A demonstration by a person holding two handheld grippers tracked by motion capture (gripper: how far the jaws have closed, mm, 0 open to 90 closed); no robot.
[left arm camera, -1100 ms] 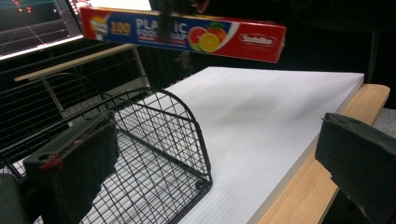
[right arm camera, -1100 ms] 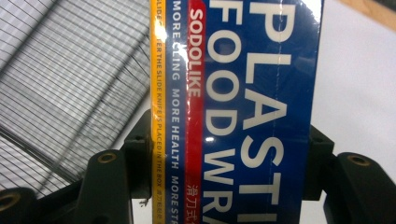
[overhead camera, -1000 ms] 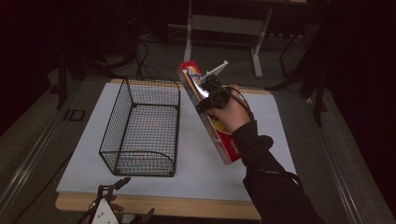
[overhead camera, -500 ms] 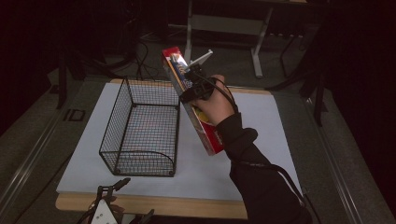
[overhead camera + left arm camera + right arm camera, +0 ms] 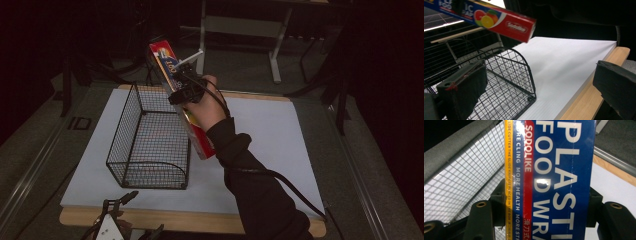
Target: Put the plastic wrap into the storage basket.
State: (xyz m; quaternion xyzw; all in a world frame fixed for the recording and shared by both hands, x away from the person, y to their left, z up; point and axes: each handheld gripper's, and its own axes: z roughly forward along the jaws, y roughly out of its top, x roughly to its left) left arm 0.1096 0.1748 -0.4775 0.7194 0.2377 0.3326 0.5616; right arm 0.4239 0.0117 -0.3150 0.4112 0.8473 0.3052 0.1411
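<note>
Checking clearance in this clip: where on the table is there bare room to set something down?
Free: the white board right of the wire basket, out to its right edge, and the strip in front of the basket. The basket's floor looks bare. Crowded: above the basket's right wall, where the right gripper holds the plastic wrap box.

A wooden table (image 5: 280,227) is carrying a white board (image 5: 270,135) that is covering nearly all of its top, leaving a strip of wood showing along the near edge. A black wire basket (image 5: 150,145) is sitting directly on the board's left half, upright, open side up.
</note>
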